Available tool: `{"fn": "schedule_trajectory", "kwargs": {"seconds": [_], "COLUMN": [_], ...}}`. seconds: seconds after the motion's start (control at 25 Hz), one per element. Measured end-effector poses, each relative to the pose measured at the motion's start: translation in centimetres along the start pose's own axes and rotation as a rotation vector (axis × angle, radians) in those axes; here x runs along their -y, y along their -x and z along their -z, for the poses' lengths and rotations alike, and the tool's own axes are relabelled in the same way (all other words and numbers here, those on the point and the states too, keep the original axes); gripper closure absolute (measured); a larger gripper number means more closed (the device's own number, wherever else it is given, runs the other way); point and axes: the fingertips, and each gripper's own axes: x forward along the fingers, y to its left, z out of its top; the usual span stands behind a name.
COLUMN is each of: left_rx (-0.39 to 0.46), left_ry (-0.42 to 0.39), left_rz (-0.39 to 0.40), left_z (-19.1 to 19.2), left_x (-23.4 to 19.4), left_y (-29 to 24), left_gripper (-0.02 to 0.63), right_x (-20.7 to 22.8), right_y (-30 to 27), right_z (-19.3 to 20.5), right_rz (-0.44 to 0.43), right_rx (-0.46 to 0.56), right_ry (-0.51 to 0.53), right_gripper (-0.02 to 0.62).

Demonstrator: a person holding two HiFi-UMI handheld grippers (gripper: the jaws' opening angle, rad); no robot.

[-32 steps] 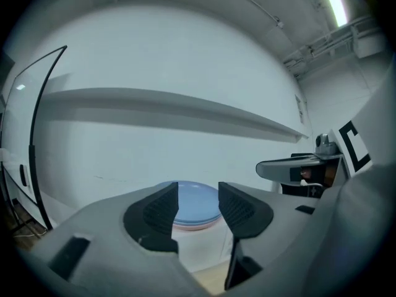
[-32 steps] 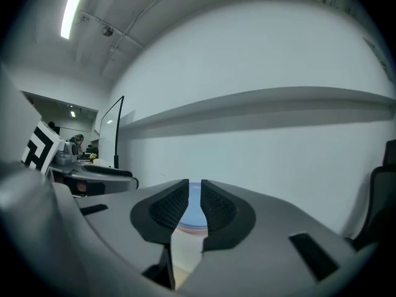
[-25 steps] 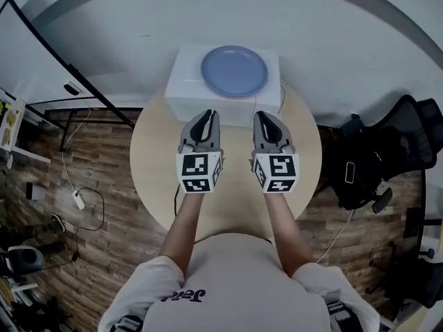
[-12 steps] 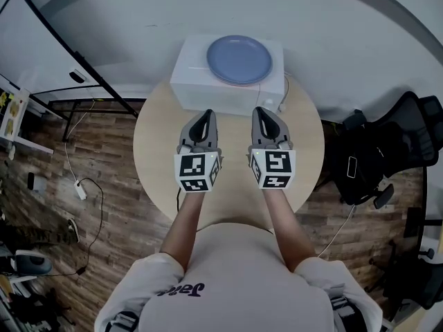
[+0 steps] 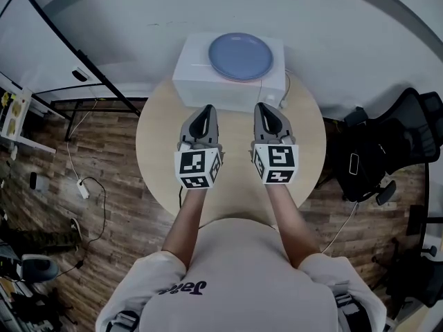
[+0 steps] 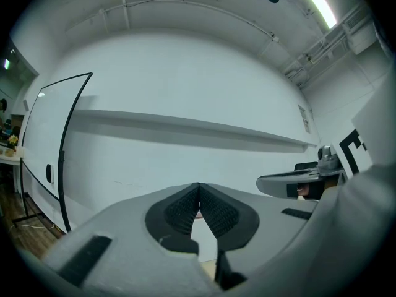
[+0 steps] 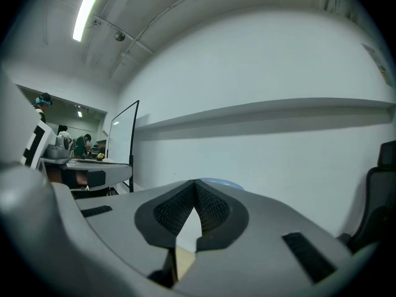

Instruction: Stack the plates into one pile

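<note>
A pile of blue plates (image 5: 240,56) lies on a white box (image 5: 190,81) at the far side of a round wooden table (image 5: 156,147). My left gripper (image 5: 205,111) hovers over the table, short of the box, jaws shut with nothing between them. My right gripper (image 5: 264,108) hangs beside it, also shut and empty. In the left gripper view my left gripper (image 6: 198,184) has its pads touching, and the right gripper (image 6: 291,181) shows at the right. In the right gripper view my right gripper (image 7: 195,182) is closed, with a sliver of the blue plates (image 7: 218,182) just above it.
A whiteboard on a black stand (image 5: 41,54) stands at the left. A black office chair (image 5: 387,151) is at the right. Cables (image 5: 83,185) lie on the wooden floor left of the table. A white wall (image 5: 332,40) lies beyond the box.
Both grippers have drawn back slightly from the white box, toward the person, and their jaws have closed. The plates lie as before.
</note>
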Motion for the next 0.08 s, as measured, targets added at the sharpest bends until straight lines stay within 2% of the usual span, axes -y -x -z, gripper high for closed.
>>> {"fn": "schedule_trajectory", "kwargs": {"seconds": [0.08], "left_rx": [-0.005], "left_ry": [0.002], "left_rz": [0.000], "left_z": [0.38], "left_x": [0.07], "left_y": [0.02], "left_gripper": [0.591], "right_x": [-0.03], "right_y": [0.03], "right_z": [0.22], "right_rz": [-0.006], "right_rx": [-0.006], "right_ry": [0.007], "right_gripper": [0.580]}}
